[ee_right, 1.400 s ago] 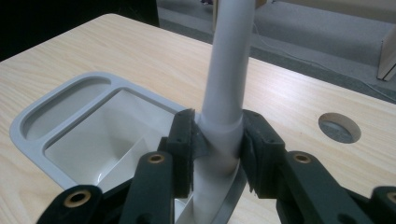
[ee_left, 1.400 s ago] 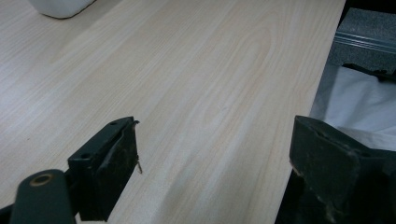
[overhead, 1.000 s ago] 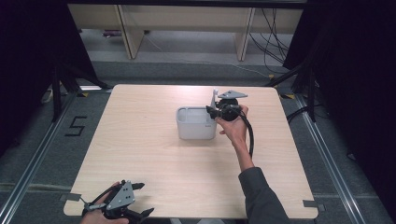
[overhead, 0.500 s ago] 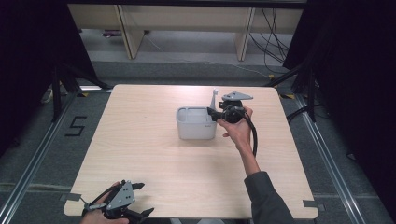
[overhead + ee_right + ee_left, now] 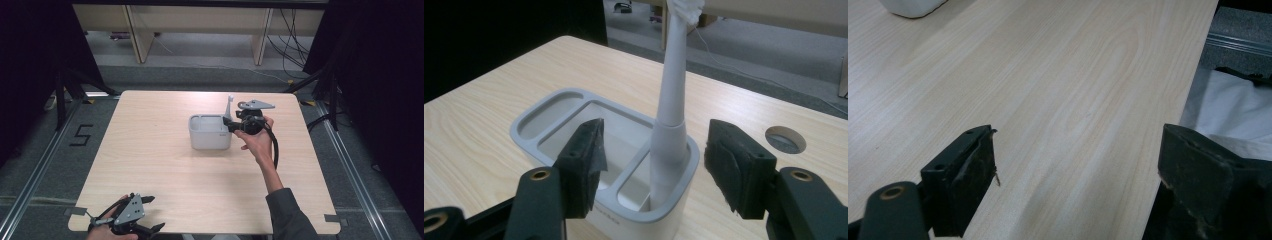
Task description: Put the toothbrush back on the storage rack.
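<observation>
The right gripper (image 5: 651, 165), jaws just opened wide, is now drawn clear of the toothbrush (image 5: 669, 125) left upright in the holder (image 5: 539, 127).

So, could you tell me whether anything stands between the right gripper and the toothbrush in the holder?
Nothing visible does. The toothbrush stands upright in the holder's end slot, between the right gripper's open jaws, with clear gaps on both sides.

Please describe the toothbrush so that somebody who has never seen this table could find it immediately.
On the wooden table, look for the pale grey holder, a box with several compartments, a little beyond the middle. The white toothbrush stands upright in its small end compartment, between the open jaws of the right hand-held gripper. It is the one tall, thin thing that rises above the holder's rim.
</observation>
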`<act>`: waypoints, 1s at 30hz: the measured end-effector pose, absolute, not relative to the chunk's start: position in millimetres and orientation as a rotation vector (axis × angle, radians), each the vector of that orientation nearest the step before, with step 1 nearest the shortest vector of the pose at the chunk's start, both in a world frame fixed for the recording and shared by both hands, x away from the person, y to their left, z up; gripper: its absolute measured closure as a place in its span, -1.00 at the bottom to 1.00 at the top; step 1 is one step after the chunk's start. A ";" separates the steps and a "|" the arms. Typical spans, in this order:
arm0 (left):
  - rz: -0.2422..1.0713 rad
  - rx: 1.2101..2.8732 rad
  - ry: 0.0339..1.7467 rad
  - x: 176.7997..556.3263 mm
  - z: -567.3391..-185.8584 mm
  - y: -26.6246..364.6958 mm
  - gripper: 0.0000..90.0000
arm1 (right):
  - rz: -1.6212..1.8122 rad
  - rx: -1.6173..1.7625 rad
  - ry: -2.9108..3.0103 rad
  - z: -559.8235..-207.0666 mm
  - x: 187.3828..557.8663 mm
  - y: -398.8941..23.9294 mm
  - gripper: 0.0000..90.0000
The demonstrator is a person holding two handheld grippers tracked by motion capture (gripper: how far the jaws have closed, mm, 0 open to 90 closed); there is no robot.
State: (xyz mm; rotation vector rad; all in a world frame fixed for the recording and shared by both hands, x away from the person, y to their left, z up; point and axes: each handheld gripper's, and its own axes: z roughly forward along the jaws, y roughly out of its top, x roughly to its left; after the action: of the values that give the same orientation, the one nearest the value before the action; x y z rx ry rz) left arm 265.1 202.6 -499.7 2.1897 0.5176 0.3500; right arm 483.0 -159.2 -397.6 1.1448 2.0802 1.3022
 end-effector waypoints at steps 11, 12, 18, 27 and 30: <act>0.358 2.198 0.517 265.5 -500.3 202.8 -0.67 | 1.362 1.135 2.085 -404.8 468.1 -161.8 -0.12; 0.357 2.217 0.501 266.1 -499.2 203.8 -0.67 | 1.352 1.120 2.100 -404.9 468.1 -162.7 -0.13; 0.377 2.196 0.508 264.9 -499.1 202.9 -0.67 | 1.348 1.133 2.096 -405.7 465.7 -170.1 -0.15; 0.361 2.198 0.502 264.4 -497.0 202.9 -0.67 | 1.335 1.134 2.096 -407.6 460.2 -173.8 -0.19; 0.355 2.196 0.499 264.4 -497.3 202.5 -0.67 | 1.346 1.150 2.106 -408.2 458.7 -172.9 -0.20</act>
State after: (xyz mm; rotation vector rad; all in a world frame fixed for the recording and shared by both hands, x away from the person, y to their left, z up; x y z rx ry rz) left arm 264.4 202.5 -497.3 2.1957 0.4991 0.3553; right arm 458.7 -172.9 -408.2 1.1504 2.1056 1.3458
